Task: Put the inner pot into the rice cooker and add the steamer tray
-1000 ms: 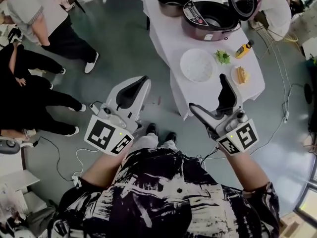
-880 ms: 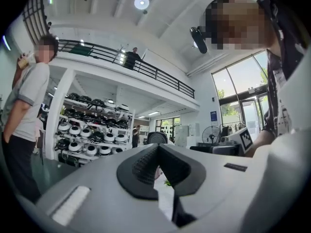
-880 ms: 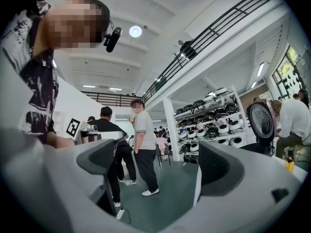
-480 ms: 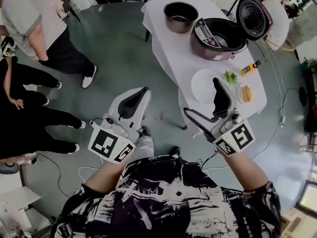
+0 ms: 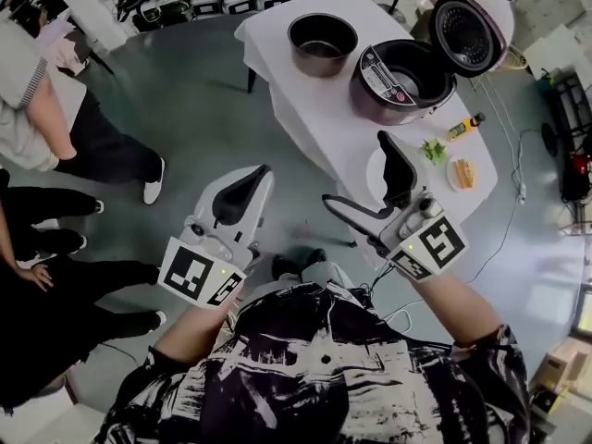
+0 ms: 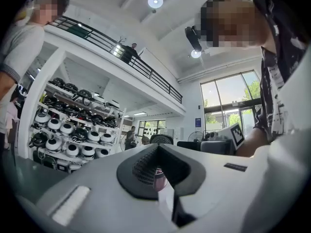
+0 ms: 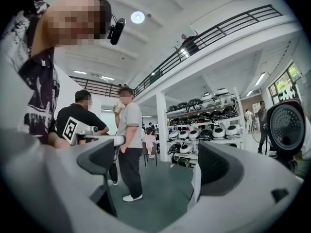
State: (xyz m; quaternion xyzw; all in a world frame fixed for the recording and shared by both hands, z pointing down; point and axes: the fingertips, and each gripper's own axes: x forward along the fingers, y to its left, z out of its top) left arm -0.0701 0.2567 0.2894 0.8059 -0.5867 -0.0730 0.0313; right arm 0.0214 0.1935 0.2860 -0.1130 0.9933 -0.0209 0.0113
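Note:
In the head view the dark inner pot (image 5: 322, 43) stands empty on the white-clothed table (image 5: 301, 100), left of the rice cooker (image 5: 400, 81), whose lid (image 5: 469, 28) is swung up. The white round steamer tray (image 5: 373, 176) lies nearer on the table, partly hidden behind my right gripper (image 5: 363, 176). That gripper is open and holds nothing; in its own view (image 7: 158, 171) only floor shows between the jaws. My left gripper (image 5: 264, 172) hangs over the floor, left of the table, shut and empty, its pads meeting (image 6: 156, 165). Both grippers are well short of the pot and cooker.
Green vegetables (image 5: 433, 149), a small plate of food (image 5: 462, 172) and a yellow bottle (image 5: 462, 126) lie at the table's right side. People stand on the floor at the left (image 5: 55, 128). Shelves of cookers (image 7: 204, 127) line the back wall.
The table with pot and cooker has drawn nearer and shifted left in the head view. My right gripper now overlaps the steamer tray. Both grippers keep their states.

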